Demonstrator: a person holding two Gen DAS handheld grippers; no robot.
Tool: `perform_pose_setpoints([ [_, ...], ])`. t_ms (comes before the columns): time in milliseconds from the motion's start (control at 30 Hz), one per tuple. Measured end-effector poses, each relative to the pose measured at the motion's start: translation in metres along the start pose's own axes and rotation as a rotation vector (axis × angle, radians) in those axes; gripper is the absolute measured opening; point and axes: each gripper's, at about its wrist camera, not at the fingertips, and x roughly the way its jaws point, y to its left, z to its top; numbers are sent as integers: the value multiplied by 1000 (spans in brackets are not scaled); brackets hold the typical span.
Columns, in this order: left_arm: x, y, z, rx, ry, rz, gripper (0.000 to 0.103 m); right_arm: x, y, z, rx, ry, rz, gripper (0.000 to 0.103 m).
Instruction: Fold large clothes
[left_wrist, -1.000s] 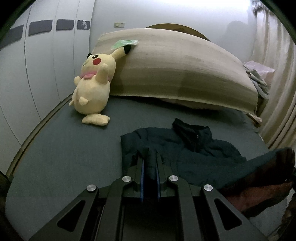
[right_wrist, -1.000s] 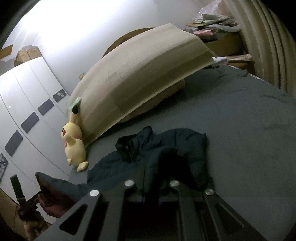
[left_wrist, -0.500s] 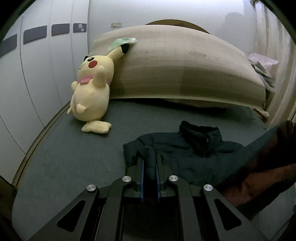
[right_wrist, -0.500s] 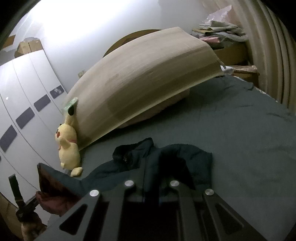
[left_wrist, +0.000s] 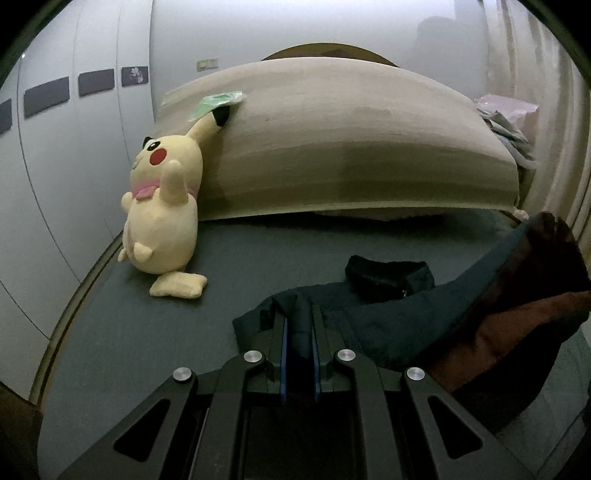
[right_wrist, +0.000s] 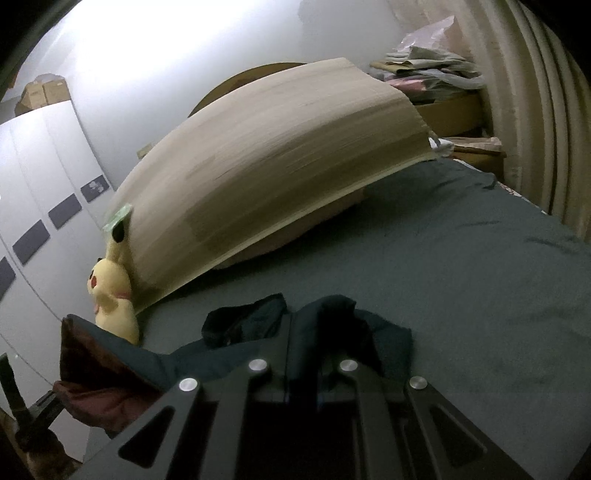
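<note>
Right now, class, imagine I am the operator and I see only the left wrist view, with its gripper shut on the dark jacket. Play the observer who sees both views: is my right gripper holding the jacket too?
Observer: Yes. The right gripper is shut on a bunched fold of the jacket.
Operator: The lifted side of the jacket blocks my view to the right. What lies there?
Observer: Only the dark bed cover, lightly creased; nothing sits on that stretch.
Operator: Is anything on top of the wardrobe?
Observer: Cardboard boxes stand on top of the wardrobe.
</note>
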Motion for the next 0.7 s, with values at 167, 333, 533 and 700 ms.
perform_pose_setpoints([
  [167, 28, 10, 7, -18, 47, 21, 10, 27, 1, 10, -20, 24, -51, 9],
  [333, 61, 16, 5, -25, 96, 27, 10, 62, 2, 12, -47, 62, -86, 9],
  [533, 91, 19, 2, -30, 128, 30, 10, 88, 8, 10, -112, 84, -119, 9],
  [700, 109, 25, 4, -51, 159, 9, 10, 108, -3, 12, -103, 119, -124, 9],
])
